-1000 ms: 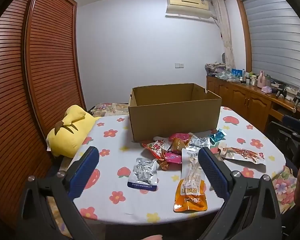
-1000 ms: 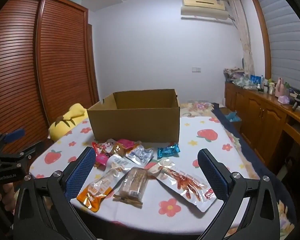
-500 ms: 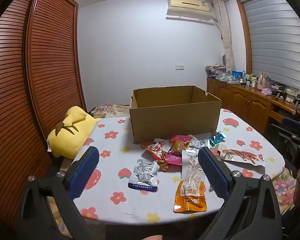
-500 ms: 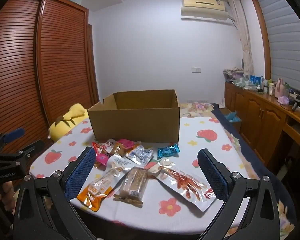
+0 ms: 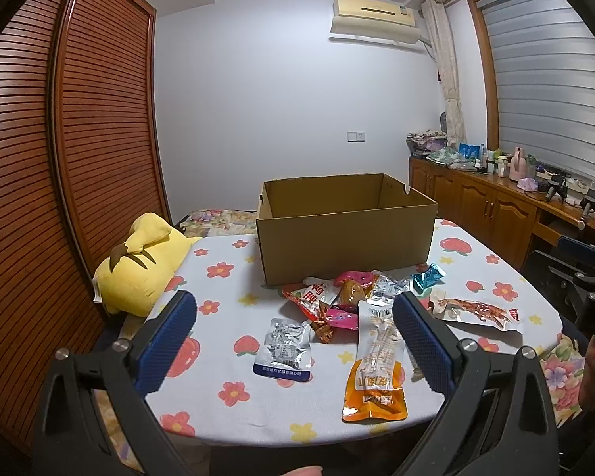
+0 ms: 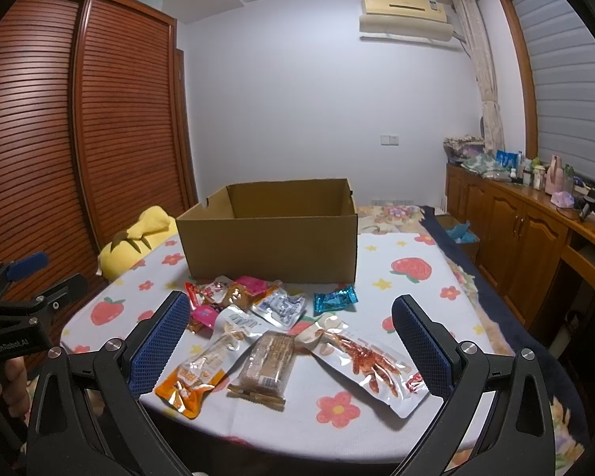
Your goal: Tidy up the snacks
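Snacks all lie loose in front of the box [image 6: 269, 238], none inside that you can see, so nothing is packed yet. Nearest the box: red pack [image 5: 311, 293], pink pack [image 5: 355, 277], silver pouch [image 6: 279, 305], teal candy [image 6: 334, 298]. Further out from the box, toward you: silver-blue pouch [image 5: 285, 347], orange pouch [image 5: 377, 377], brown bar [image 6: 267, 363], long clear pouch [image 6: 367, 357].

Your left gripper [image 5: 295, 333] is spread wide, holding nothing, hovering over the table's near edge. Your right gripper [image 6: 289, 331] is the same: spread, nothing between its fingers, well short of the box.

Risks, as I judge them:
- Packs by the box overlap, so a pinch there may lift two or drag a neighbour.
- Flat foil pouches lie flush on the cloth; fingers could slip off or snag the tablecloth [image 5: 226, 277] and pull everything.
- Orange pouch and long clear pouch sit near the table edge, so a nudge could send them off.
- Box walls are tall; a low carry could clip the front wall and shove the box back.

Surface: round table, white cloth with flowers and strawberries. Yellow plush [image 5: 139, 261] left of the box. Slatted wardrobe [image 5: 79, 139] further left, wooden cabinet [image 6: 535, 230] with clutter to the box's right, air conditioner [image 6: 404, 14] on the wall above it.
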Demonstrator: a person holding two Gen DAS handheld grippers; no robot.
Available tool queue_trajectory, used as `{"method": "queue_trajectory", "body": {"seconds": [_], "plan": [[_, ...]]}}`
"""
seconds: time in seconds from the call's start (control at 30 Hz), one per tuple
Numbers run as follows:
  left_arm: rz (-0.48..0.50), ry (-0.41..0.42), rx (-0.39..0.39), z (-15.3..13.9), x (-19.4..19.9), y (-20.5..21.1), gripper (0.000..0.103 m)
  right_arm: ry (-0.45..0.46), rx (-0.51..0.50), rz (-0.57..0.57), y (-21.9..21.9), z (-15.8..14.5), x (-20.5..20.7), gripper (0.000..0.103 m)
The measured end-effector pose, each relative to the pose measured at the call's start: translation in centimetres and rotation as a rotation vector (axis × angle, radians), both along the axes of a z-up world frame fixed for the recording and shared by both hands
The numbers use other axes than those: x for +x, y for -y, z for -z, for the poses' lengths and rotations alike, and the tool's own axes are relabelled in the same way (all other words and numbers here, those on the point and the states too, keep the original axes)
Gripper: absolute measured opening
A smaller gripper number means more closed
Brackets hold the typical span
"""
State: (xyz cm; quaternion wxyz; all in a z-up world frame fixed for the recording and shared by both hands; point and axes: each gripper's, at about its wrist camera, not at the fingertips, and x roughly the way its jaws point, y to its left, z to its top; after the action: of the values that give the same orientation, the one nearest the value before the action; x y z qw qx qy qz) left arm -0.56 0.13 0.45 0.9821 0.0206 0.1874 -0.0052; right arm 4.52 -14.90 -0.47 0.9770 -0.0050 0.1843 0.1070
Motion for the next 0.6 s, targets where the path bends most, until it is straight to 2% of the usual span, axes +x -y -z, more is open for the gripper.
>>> {"method": "queue_trajectory", "body": {"seconds": [0.6], "plan": [[0.003,0.001,0.000,0.00,-0.12,0.04,0.100,0.004,0.002,0.000,-0.11,0.04,-0.07,0.103]]}}
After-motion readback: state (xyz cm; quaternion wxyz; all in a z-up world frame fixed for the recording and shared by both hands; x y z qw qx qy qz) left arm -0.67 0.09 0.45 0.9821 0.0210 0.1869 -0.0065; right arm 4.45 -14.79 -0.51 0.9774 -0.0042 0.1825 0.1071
